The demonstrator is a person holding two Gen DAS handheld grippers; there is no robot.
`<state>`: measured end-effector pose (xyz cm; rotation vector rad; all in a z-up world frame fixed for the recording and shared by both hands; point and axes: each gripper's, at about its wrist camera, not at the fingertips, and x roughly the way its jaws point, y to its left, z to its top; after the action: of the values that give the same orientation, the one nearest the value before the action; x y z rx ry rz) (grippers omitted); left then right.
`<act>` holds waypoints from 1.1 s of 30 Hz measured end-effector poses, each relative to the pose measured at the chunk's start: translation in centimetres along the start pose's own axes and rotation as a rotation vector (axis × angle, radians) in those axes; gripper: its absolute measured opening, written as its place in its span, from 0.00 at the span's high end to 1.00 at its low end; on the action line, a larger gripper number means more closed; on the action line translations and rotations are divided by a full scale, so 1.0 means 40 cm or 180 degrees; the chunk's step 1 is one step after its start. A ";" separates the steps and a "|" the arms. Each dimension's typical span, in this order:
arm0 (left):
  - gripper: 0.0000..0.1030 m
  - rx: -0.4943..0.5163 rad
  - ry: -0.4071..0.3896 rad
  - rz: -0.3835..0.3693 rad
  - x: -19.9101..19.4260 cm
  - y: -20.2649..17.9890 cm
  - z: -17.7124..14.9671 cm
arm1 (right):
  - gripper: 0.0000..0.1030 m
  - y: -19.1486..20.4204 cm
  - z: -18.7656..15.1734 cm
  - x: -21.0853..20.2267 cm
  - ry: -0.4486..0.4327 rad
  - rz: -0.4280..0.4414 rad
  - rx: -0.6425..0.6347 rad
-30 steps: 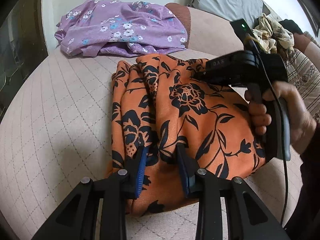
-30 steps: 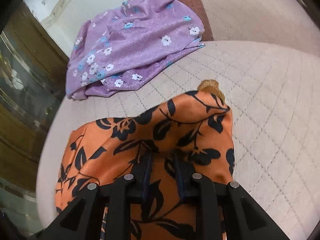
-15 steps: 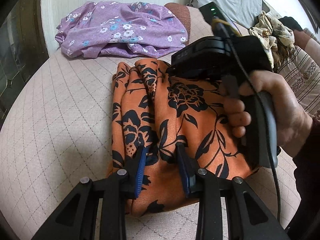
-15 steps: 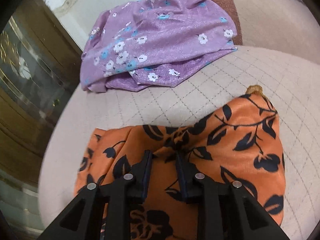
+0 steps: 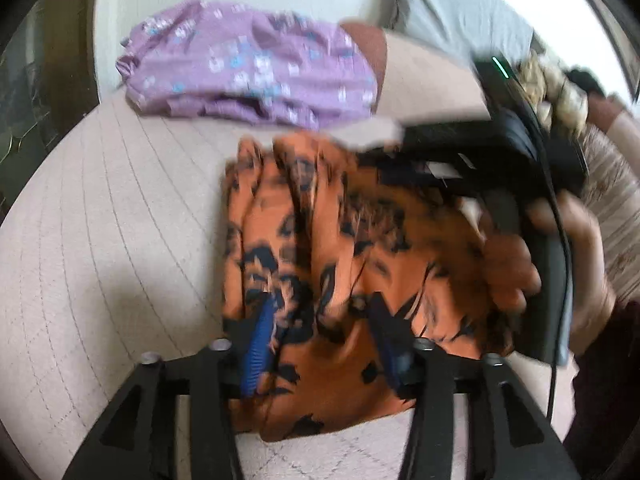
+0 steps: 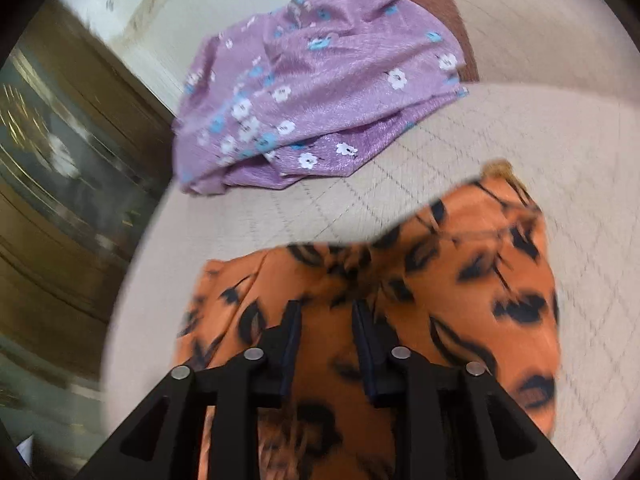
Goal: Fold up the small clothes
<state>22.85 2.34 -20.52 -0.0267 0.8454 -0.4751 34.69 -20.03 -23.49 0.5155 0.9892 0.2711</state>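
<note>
Moved: right gripper swung across the orange cloth.
Grippers: left gripper open astride cloth; right slightly parted over fabric.
Advice: align edges, press flat.

Motion blur smears the orange floral garment in the left wrist view, so its folds run together. The left gripper sits spread over it, whether touching I cannot tell. The right gripper covers the cloth's near part, and the frame's bottom edge cuts it off. The purple floral garment is also smeared.
</note>
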 end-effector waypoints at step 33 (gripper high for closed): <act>0.08 -0.0197 0.0280 0.0326 0.097 -0.010 0.019 | 0.36 -0.209 -0.142 -0.028 0.0230 0.0980 0.0657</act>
<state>25.42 0.26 -22.69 -0.0193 0.9431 -0.3558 29.17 -25.96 -29.62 0.8539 1.0125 0.4679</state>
